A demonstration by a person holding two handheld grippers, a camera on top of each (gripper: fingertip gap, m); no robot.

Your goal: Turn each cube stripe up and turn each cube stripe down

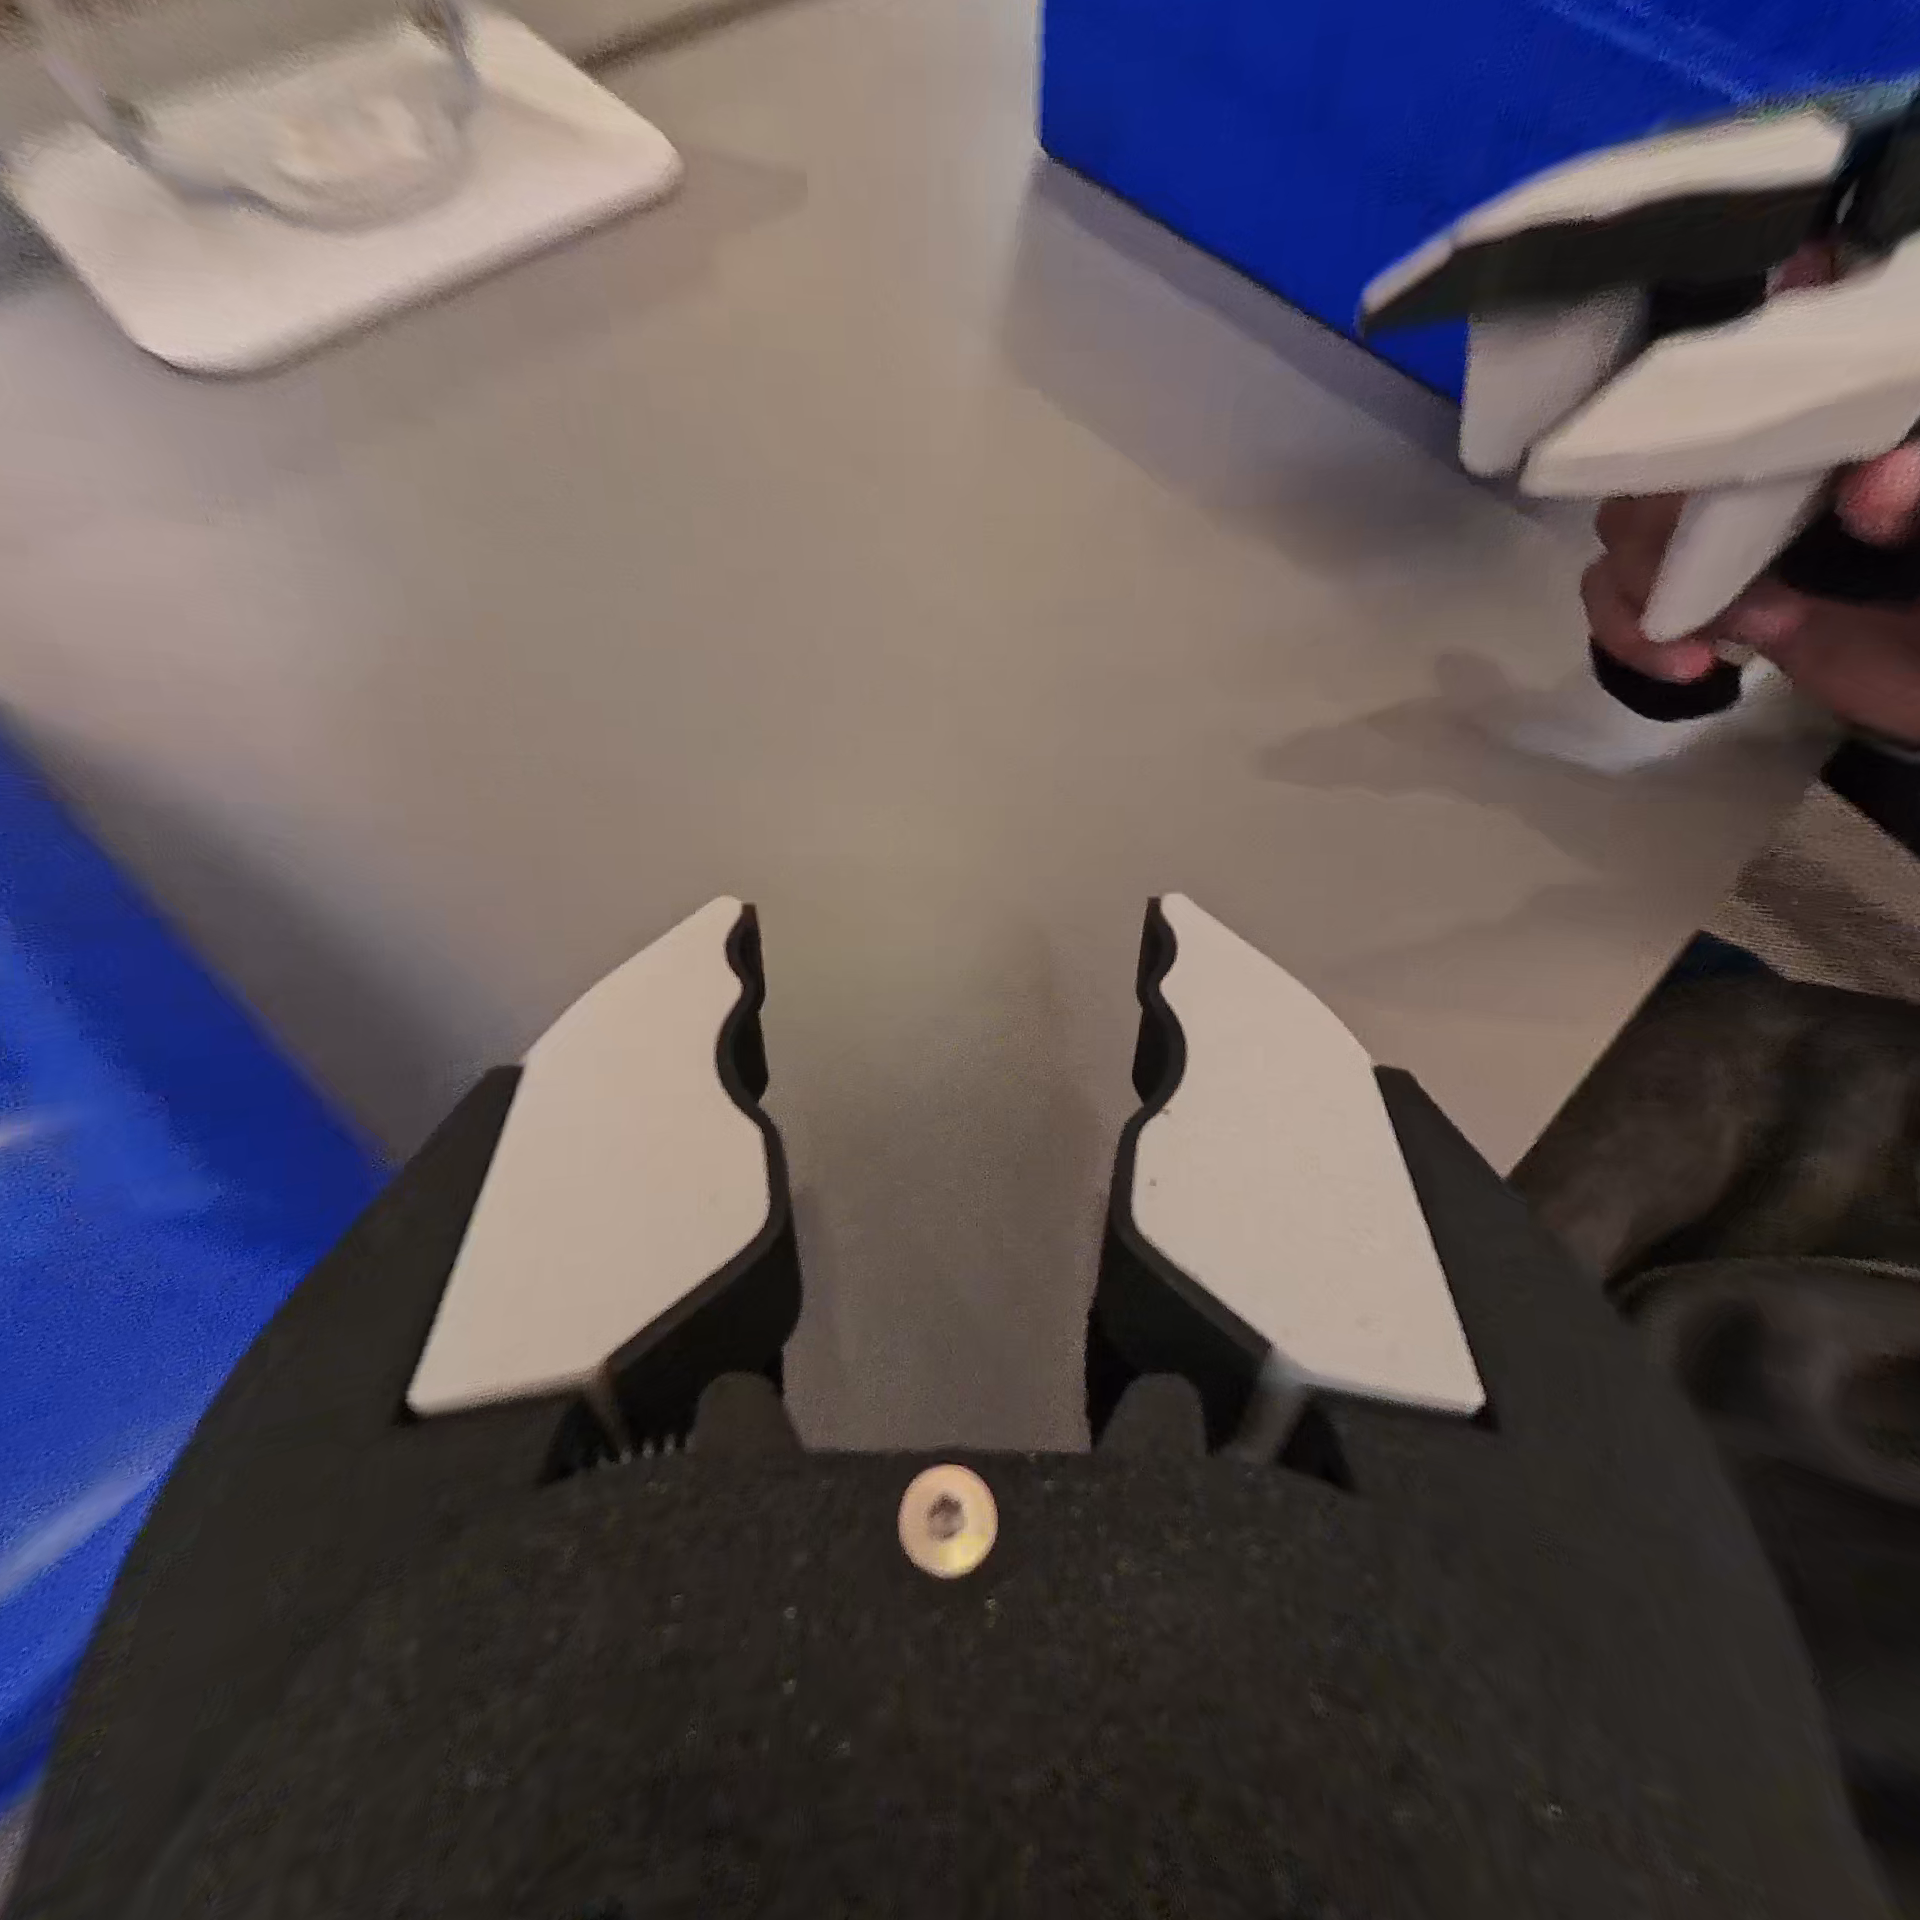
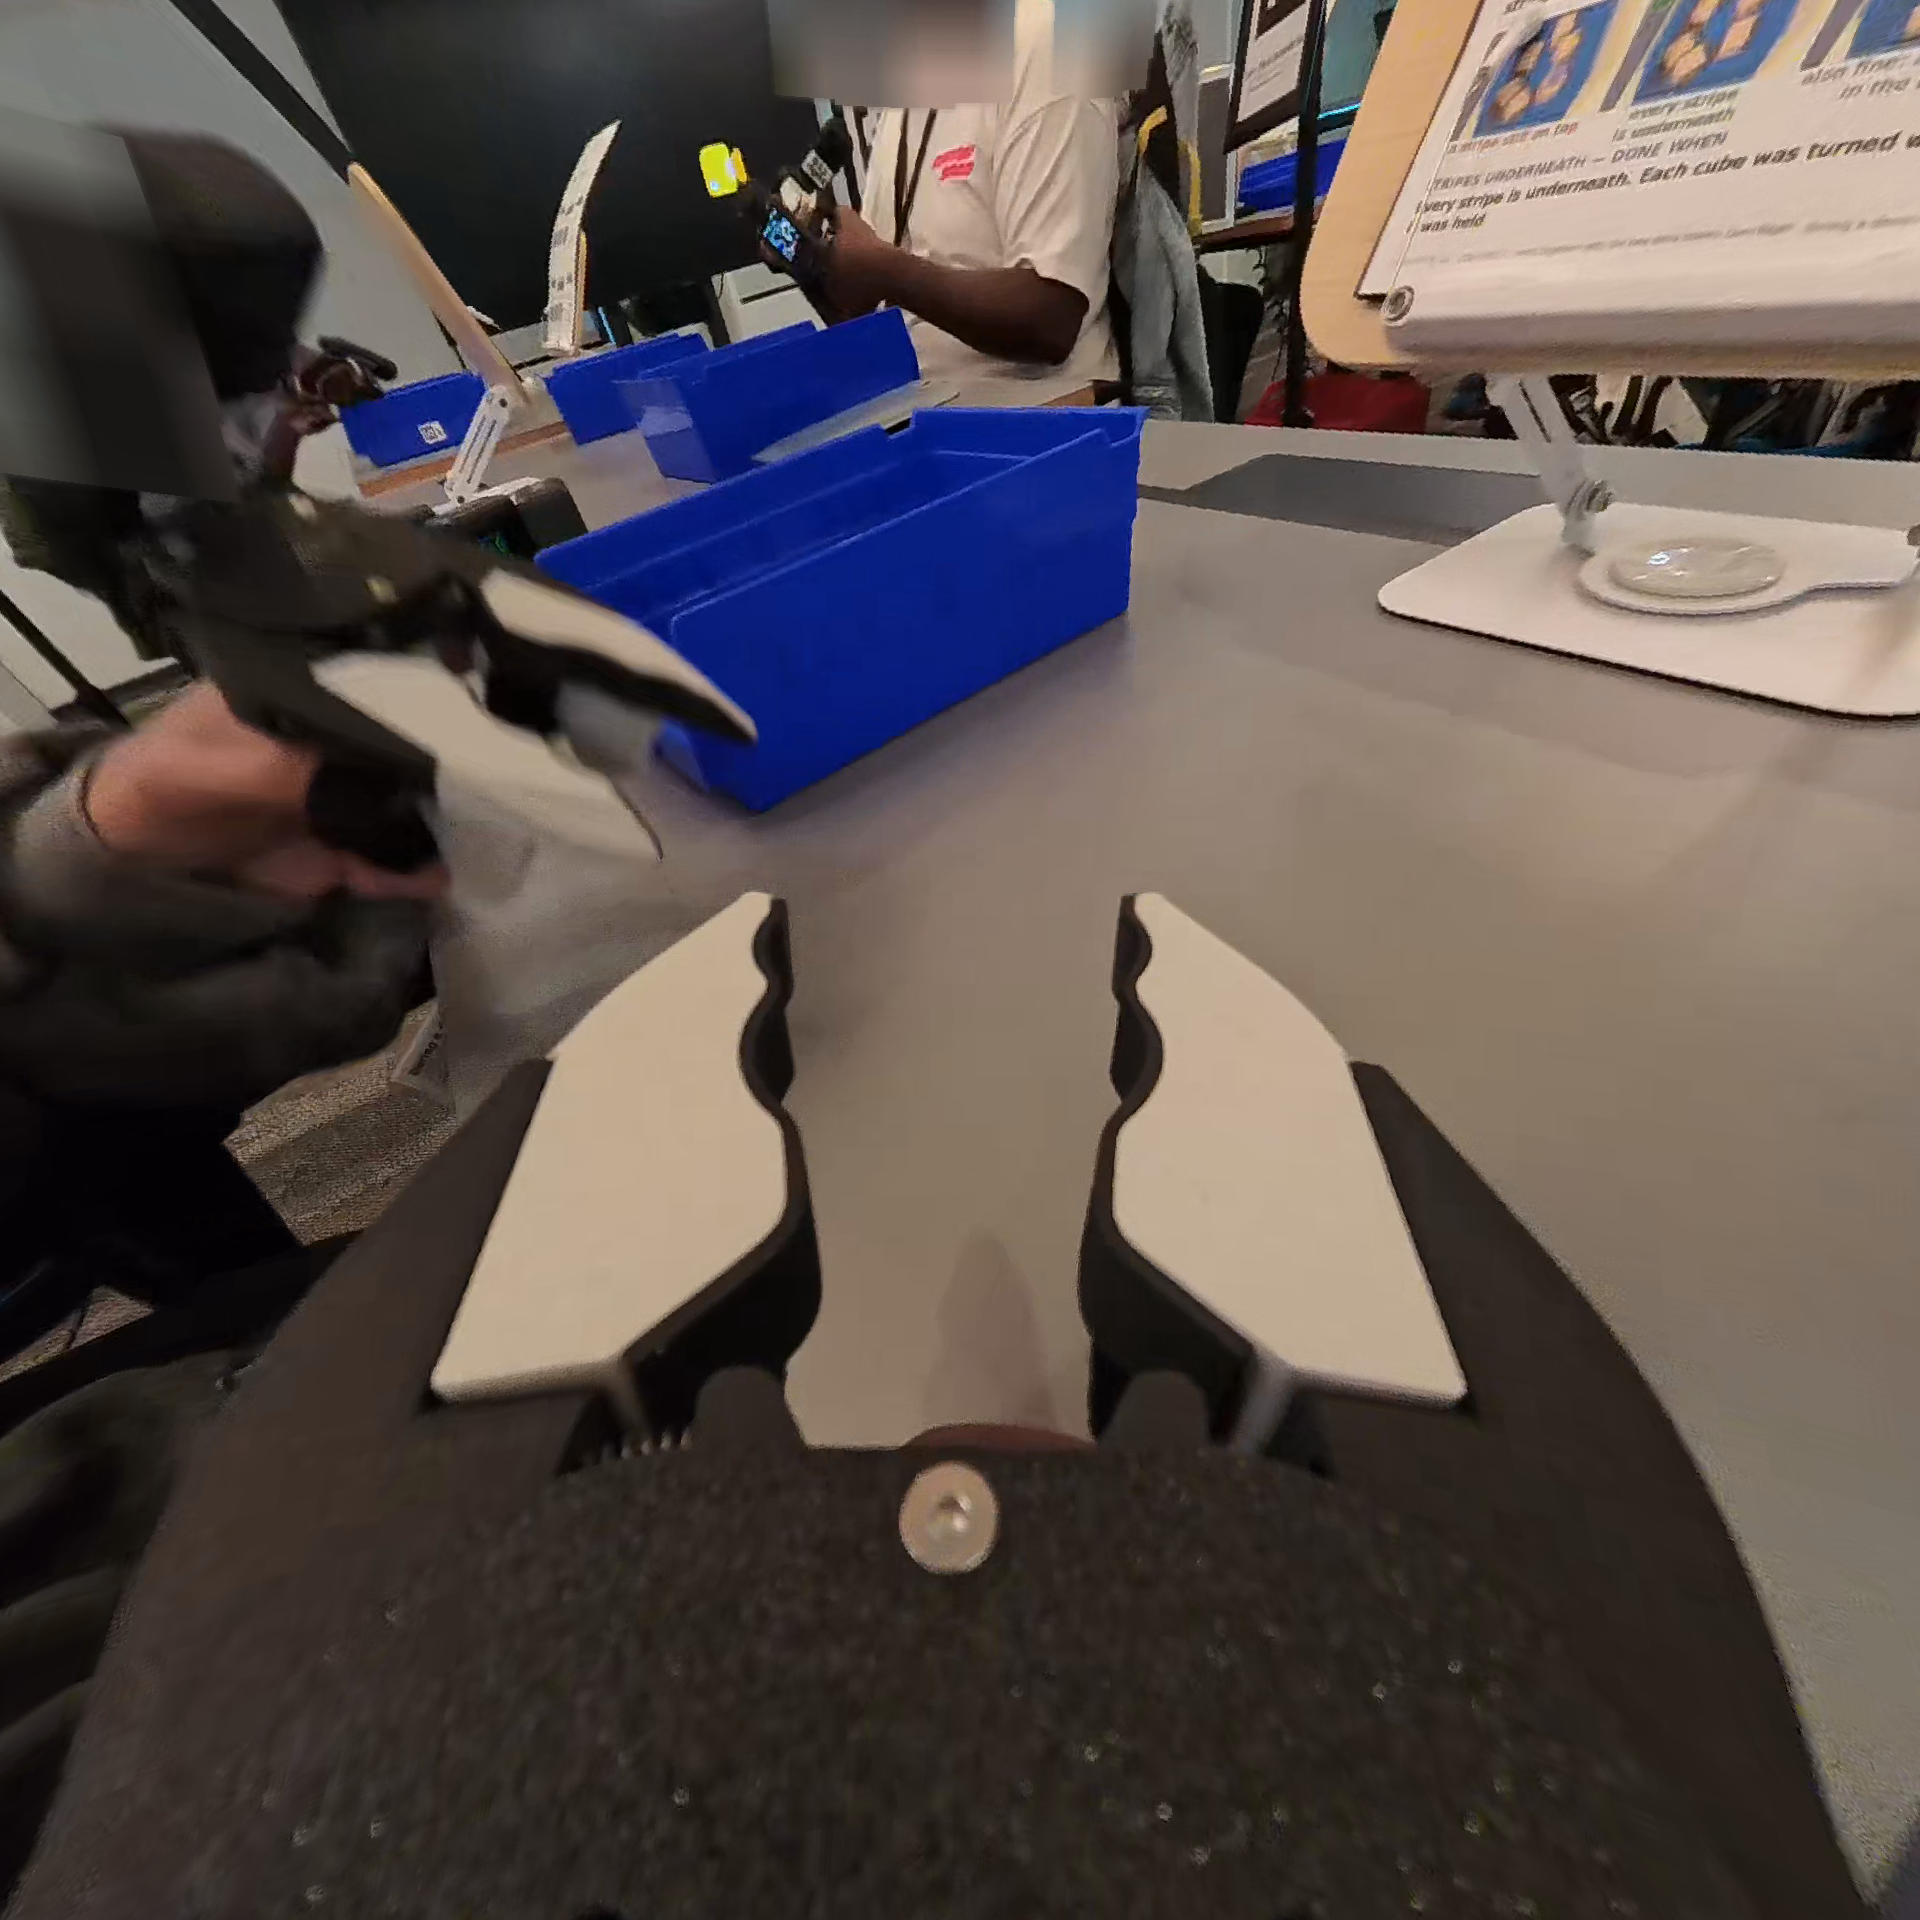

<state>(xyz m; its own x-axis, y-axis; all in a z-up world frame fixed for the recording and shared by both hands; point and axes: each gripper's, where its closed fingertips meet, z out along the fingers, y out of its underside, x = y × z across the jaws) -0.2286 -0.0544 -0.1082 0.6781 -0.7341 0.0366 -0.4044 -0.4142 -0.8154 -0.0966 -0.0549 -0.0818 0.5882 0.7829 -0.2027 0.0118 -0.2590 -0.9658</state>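
No cube shows in either view. My left gripper (image 1: 948, 914) is open and empty above the bare grey table (image 1: 831, 644). My right gripper (image 2: 951, 909) is open and empty above the same table (image 2: 1351, 883). The right gripper also shows at the right edge of the left wrist view (image 1: 1558, 343), held by a hand. The left gripper also shows at the left of the right wrist view (image 2: 644, 696), blurred, next to the near end of a blue bin (image 2: 883, 613). I cannot see into the bin.
A white stand base (image 1: 343, 249) sits far left in the left wrist view; in the right wrist view the stand (image 2: 1662, 613) holds an instruction sheet (image 2: 1662, 156). Blue bin walls (image 1: 1351, 156) (image 1: 125, 1143) flank the left gripper. More blue bins (image 2: 769, 395) and a seated person (image 2: 987, 239) are beyond.
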